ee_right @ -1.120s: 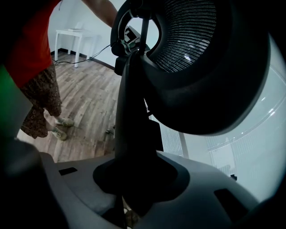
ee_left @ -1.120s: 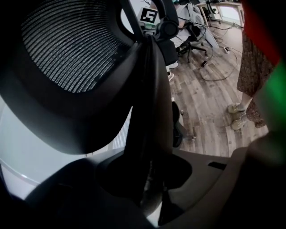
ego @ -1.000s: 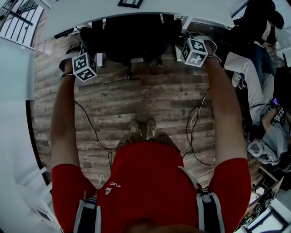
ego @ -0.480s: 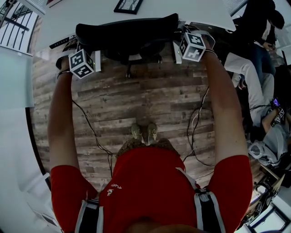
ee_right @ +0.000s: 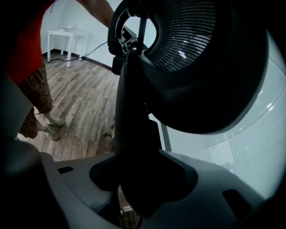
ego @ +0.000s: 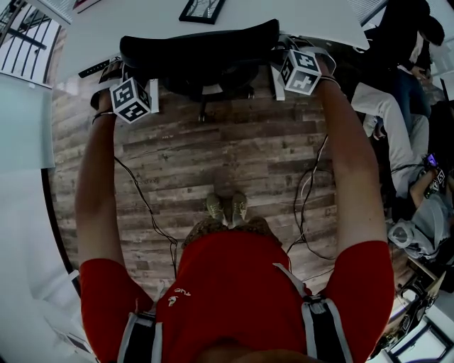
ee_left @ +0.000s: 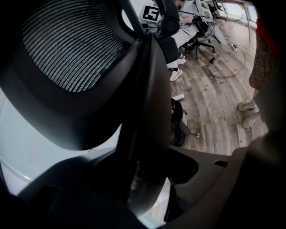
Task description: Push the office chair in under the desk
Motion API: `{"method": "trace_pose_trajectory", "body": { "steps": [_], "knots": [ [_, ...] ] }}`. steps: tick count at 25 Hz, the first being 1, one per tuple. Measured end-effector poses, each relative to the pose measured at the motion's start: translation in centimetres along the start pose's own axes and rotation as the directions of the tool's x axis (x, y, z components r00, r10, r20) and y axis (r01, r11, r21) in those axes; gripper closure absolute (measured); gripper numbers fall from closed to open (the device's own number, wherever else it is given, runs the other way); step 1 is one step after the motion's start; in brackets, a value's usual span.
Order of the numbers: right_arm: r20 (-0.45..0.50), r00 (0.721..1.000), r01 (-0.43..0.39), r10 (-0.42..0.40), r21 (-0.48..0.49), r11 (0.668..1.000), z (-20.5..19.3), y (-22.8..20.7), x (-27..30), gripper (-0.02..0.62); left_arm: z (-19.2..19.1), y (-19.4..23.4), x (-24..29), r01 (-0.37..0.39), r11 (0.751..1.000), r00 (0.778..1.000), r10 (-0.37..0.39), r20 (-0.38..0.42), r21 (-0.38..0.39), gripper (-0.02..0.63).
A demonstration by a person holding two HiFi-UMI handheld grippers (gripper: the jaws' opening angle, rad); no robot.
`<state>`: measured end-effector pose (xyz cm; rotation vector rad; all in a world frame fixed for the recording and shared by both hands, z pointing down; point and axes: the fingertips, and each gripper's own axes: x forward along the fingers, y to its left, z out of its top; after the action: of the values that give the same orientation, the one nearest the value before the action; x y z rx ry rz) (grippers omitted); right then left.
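Left hand-held gripper (ee_left: 147, 185), right hand-held gripper (ee_right: 134, 190) — jaws just opened, seemingly loose around chair back (ego: 198, 49).

No word, brand or number could be read anywhere. The nearest things to signs were black-and-white square code patterns, not letters. One set stood on the left marker cube (ego: 130, 100), at the left end of the office chair (ego: 198, 53) back. Another stood on the right marker cube (ego: 300, 71), at the chair's right end. One such pattern also showed in the left gripper view, beyond the top of the chair's back. A small white print (ego: 178, 292) sat on the person's red shirt (ego: 234, 298), well apart from the chair and too small to make out. The framed picture (ego: 201, 9) on the desk (ego: 319, 18) beyond the chair showed no legible lettering.
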<state>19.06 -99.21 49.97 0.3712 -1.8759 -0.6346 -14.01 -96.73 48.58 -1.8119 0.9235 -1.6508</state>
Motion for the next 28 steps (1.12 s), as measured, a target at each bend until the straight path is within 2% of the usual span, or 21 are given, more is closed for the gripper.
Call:
{"method": "trace_pose_trajectory", "body": {
  "steps": [3,11,14,16,18,21,25,28],
  "knots": [
    [-0.020,1.000,-0.010,0.010,0.003,1.000,-0.3,0.4,-0.1,0.351,-0.2,-0.1,-0.5,-0.014,1.000,1.000,0.014,0.001,0.007,0.345],
    [-0.019,0.999,0.038,-0.037,0.053,0.998,-0.6,-0.4,-3.3,0.336,-0.9,1.2,-3.7,-0.083,0.994,0.994,0.088,0.067,-0.071,0.327],
    [-0.005,0.998,0.059,-0.059,0.090,0.994,-0.9,-0.2,-5.4,0.336,-1.6,1.3,-5.6,-0.107,0.984,0.989,0.120,0.085,-0.144,0.325],
    [0.027,0.996,0.085,-0.090,0.141,0.986,-0.7,-0.3,-6.9,0.336,-1.9,1.2,-7.0,-0.122,0.965,0.983,0.150,0.109,-0.231,0.325],
    [0.073,0.989,0.114,-0.131,0.210,0.971,-0.3,-0.3,-8.3,0.336,-1.7,1.3,-8.7,-0.131,0.927,0.970,0.194,0.148,-0.352,0.325],
    [0.176,0.963,0.138,-0.206,0.338,0.931,1.4,-0.4,-10.3,0.338,-1.0,1.3,-11.4,-0.122,0.831,0.938,0.275,0.210,-0.542,0.327],
    [0.306,0.891,0.150,-0.337,0.502,0.852,4.5,-0.4,-13.3,0.397,1.0,1.1,-14.7,-0.053,0.685,0.887,0.367,0.281,-0.726,0.328],
    [0.376,0.828,0.149,-0.415,0.566,0.811,6.9,0.2,-15.3,0.444,3.1,1.2,-17.4,0.012,0.587,0.837,0.438,0.329,-0.810,0.381]
  ]
}}
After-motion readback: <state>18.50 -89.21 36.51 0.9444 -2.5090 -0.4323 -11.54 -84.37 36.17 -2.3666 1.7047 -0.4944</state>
